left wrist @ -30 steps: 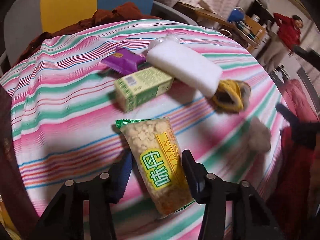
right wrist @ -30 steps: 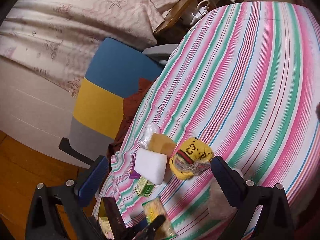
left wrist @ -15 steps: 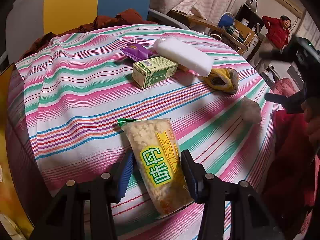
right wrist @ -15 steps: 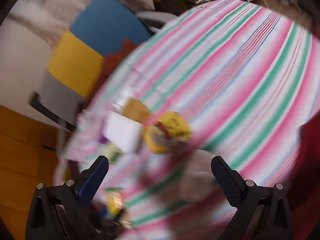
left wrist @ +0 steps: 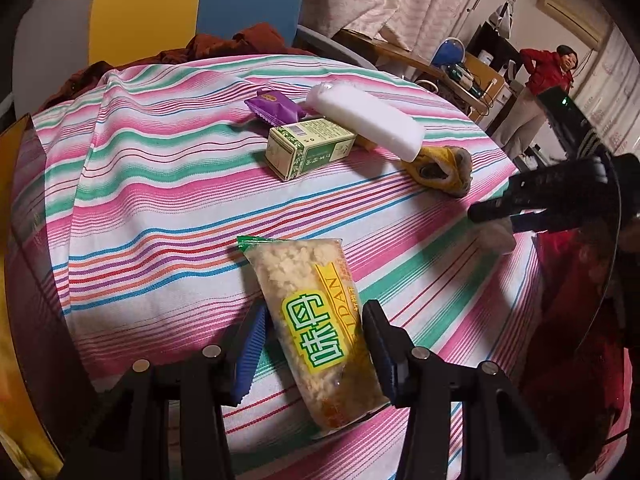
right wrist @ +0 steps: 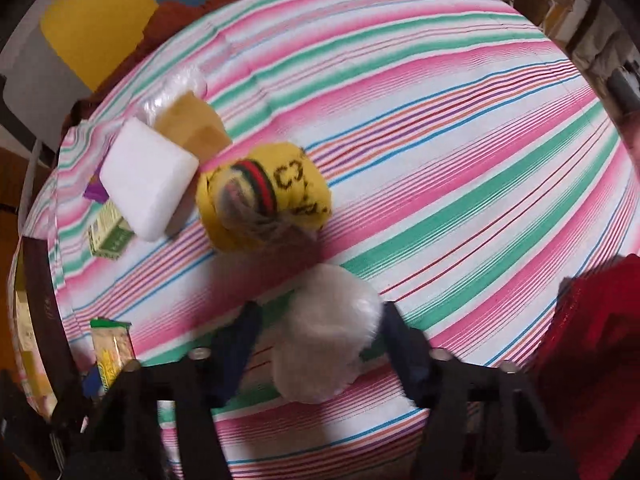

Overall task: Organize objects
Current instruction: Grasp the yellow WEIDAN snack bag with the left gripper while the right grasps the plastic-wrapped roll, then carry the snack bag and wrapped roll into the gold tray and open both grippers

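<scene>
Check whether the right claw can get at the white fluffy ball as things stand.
Probably yes. The right claw is open with the white fluffy ball already between its fingers, nothing lying over it; the yellow sock sits just beyond, apart.

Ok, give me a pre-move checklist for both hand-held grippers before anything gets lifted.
1. Snack bag between the left hand-held gripper fingers: ok.
2. Left fingers pressing the bag: cannot tell; a gap shows beside one finger.
3. White fluffy ball between the right hand-held gripper fingers: ok.
4. Right grip closed on the ball: cannot tell, the view is blurred.
5. Yellow sock apart from the right fingers: ok.
6. Green box and white block away from the left fingers: ok.
</scene>
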Demonstrator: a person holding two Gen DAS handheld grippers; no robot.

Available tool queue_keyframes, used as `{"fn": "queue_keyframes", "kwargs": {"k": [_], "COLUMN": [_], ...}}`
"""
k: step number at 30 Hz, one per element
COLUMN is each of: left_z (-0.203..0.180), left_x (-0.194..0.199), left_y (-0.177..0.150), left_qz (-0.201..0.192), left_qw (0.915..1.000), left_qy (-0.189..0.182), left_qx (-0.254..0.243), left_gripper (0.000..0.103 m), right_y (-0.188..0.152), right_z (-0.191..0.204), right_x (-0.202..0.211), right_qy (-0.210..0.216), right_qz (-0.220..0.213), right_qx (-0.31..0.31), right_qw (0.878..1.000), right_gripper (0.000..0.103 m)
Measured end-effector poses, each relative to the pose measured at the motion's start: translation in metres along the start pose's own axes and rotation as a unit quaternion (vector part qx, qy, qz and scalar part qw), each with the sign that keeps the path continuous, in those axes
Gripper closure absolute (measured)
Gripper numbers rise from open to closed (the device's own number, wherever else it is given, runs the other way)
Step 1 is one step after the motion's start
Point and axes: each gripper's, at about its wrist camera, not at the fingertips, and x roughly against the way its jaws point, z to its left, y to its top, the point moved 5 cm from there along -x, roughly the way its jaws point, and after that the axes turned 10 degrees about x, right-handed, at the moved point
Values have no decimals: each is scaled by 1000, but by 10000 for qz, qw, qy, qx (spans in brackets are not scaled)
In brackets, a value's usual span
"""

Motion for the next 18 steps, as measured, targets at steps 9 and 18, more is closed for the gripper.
{"fn": "queue_keyframes", "kwargs": {"k": [9, 18], "left_z": [-3, -1], "left_x": [3, 29], "left_y": [-2, -9], "left_qz": [-61, -107], "left_qw": [9998, 9999], "left_qy": [115, -45], "left_qx": [-130, -48], "left_gripper": [59, 63], "right_y": [-8, -16], "right_z": [-1, 28], "right_x": [2, 30], "right_qy": [168, 817], "right_qz": [-170, -776], "right_qx": [230, 958], "right_qw": [9995, 9890], "right_gripper": [63, 63]}}
